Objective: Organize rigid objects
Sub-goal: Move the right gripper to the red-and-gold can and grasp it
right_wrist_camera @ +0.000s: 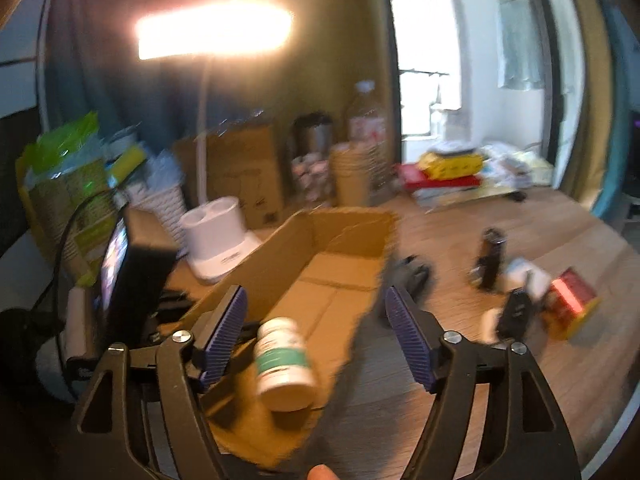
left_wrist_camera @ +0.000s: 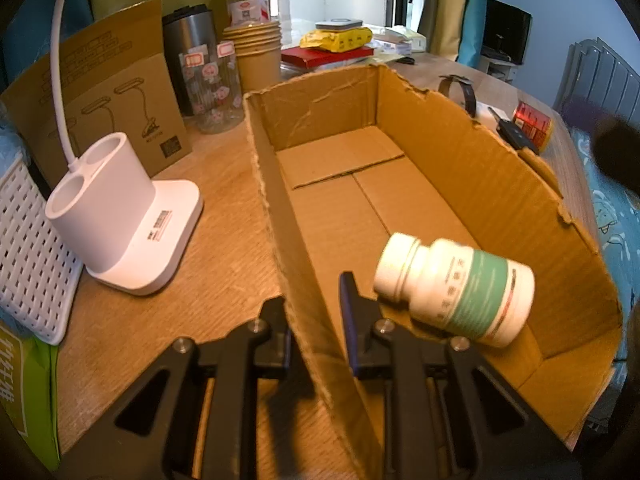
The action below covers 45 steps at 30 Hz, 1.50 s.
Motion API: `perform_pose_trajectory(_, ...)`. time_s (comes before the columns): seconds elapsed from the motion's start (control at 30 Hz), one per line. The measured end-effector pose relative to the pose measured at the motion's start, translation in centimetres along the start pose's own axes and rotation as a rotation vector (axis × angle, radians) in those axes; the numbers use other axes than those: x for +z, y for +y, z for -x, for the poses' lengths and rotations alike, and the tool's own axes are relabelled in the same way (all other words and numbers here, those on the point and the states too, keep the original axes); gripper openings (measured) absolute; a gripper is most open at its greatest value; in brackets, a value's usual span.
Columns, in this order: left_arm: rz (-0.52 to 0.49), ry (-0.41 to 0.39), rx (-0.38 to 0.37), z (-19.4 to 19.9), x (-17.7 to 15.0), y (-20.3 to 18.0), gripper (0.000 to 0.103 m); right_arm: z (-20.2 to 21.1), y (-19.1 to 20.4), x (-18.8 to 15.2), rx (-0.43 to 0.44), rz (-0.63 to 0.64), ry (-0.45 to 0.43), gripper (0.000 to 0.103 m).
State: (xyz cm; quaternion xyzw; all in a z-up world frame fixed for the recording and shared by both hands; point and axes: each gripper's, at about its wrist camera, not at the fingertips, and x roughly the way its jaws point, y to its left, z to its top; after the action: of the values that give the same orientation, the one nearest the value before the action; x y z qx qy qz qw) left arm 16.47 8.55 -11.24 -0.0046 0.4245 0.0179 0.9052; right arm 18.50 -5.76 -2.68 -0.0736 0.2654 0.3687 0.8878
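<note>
the white pill bottle (left_wrist_camera: 454,286) with a green label band lies on its side in the near end of the open cardboard box (left_wrist_camera: 460,152), close to the box's right wall. in the left wrist view its long axis runs across the box, tilted a little: the white cap points left and slightly up-frame toward the box's left wall, the base toward the right wall. in the right wrist view the same bottle (right_wrist_camera: 282,364) shows blurred, base toward the camera.

the left gripper (left_wrist_camera: 316,320) is clamped tight on the box's left wall, one finger outside and one inside, near the front corner. the right gripper (right_wrist_camera: 314,332) stands with its jaws wide apart above the box's near end; the bottle sits below between them and neither purple pad (right_wrist_camera: 226,328) touches it.

the box rests on a wooden table (left_wrist_camera: 224,248), with a white lamp base (left_wrist_camera: 120,216) to its left and a red and yellow can (right_wrist_camera: 570,306) lying off to its right.
</note>
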Motion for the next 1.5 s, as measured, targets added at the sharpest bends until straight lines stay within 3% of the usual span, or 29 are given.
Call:
perform_pose_trajectory(0.37,0.0,0.0,-0.001,0.0,0.0,0.0,0.02,2.2,-9.6,0.7,-0.281,-0.138,-0.068,0.077)
perform_pose_trajectory(0.53,0.001,0.0,-0.001,0.0,0.0,0.0,0.02,2.3,-12.7,0.2,-0.361,-0.152,-0.067,0.077)
perform_pose_trajectory(0.97,0.001,0.0,-0.002,-0.1,0.0,0.0,0.02,-0.9,-18.7,-0.9,-0.475,-0.161,-0.028,0.077)
perform_pose_trajectory(1.5,0.001,0.001,-0.006,-0.1,-0.2,-0.4,0.021,-5.0,-23.6,-2.0,-0.441,-0.246,0.138,0.077)
